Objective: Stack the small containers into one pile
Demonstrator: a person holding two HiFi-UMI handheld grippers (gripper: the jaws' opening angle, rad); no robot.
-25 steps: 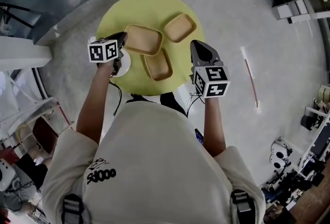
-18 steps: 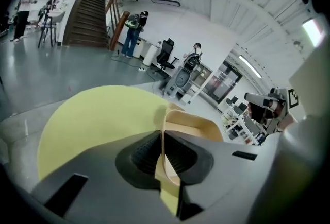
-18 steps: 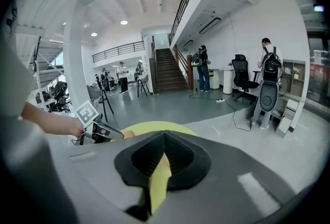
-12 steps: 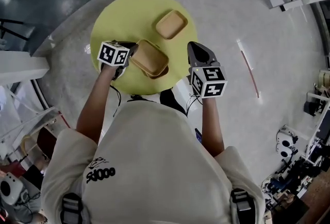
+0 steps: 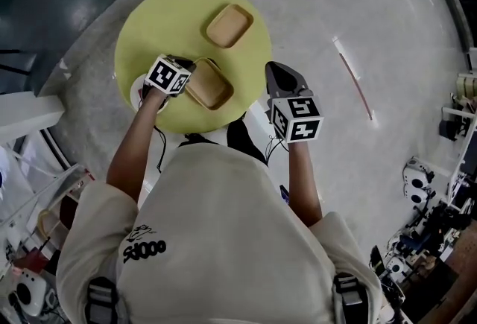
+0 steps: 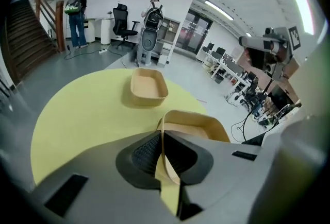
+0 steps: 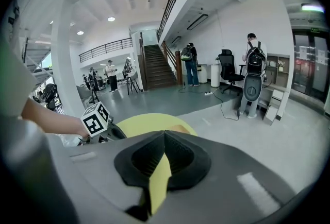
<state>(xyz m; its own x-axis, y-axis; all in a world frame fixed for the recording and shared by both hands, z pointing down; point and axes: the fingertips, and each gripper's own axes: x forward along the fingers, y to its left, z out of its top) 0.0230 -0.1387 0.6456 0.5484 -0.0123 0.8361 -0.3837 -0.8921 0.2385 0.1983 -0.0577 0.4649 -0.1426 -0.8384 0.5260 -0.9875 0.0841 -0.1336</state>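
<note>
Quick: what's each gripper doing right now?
Left gripper: shut on the near container, pinching its wall.
Right gripper: shut, nothing between its jaws.

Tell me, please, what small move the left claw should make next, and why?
Probably open the left claw: it pinches the wall of the upper container, which already seems nested in another on the yellow table. The lone container waits.
</note>
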